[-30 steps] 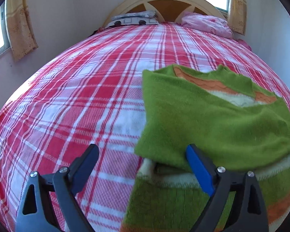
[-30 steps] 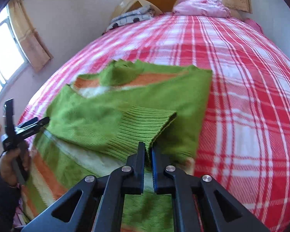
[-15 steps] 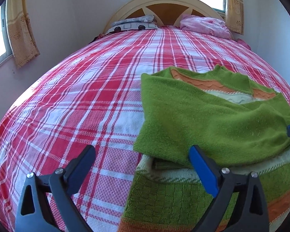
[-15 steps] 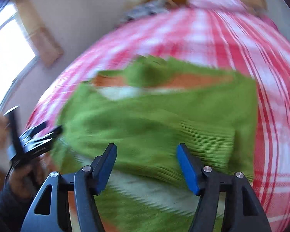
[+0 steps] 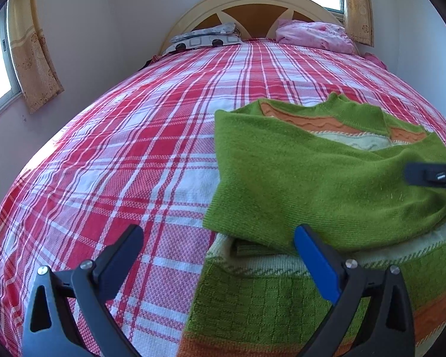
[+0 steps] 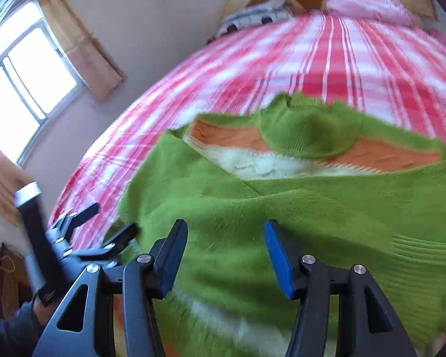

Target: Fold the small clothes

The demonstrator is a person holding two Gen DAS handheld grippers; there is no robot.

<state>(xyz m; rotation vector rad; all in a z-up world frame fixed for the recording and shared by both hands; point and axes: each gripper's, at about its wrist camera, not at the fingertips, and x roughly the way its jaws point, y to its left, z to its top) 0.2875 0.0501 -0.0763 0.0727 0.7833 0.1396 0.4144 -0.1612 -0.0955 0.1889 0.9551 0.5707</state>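
A bed (image 5: 151,154) with a red-and-white checked cover fills the room; at its far end stand a curved headboard (image 5: 252,3), a grey patterned pillow (image 5: 208,37) and a pink bundle (image 5: 315,35), with curtained windows (image 6: 29,80) on the left wall and behind the headboard. The green sweater (image 5: 312,178), striped orange and cream, lies on the near right of the bed, its sleeves folded across the body. The left tool (image 5: 220,255) is spread wide over the sweater's left edge, gripping nothing; the right tool (image 6: 226,250), jaws parted after just opening, hangs over the folded sleeve with nothing pinched.
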